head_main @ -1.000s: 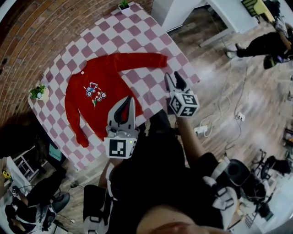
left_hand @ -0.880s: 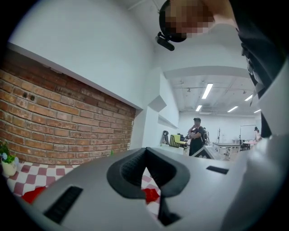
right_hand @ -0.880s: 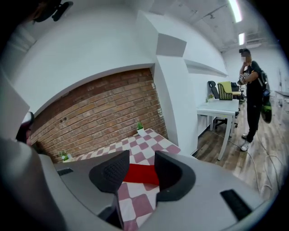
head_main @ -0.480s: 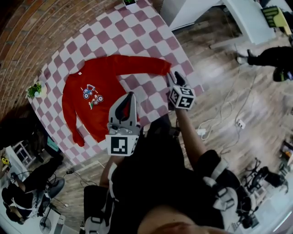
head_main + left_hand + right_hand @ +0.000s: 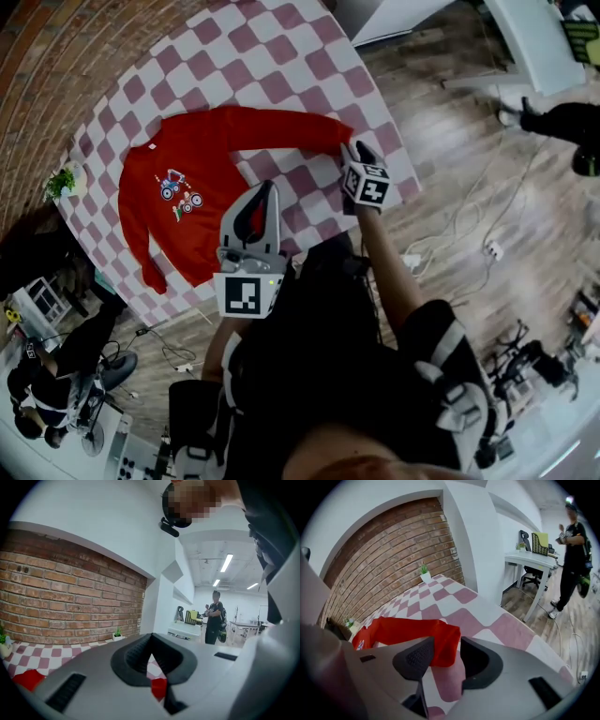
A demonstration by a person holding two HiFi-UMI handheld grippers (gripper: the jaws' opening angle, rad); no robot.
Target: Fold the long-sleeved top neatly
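Top (image 5: 202, 178) lies on table (image 5: 281, 56); right tongs (image 5: 357, 150) beside its sleeve cuff (image 5: 336, 133).

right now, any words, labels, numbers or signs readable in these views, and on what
None can be read.
Red top: the chest print is a coloured picture; no lettering can be made out.
Left gripper and right gripper: black-and-white square markers, patterns, not text.

Checkered tablecloth (image 5: 281, 56), potted plant (image 5: 58, 180), brick wall (image 5: 56, 56)
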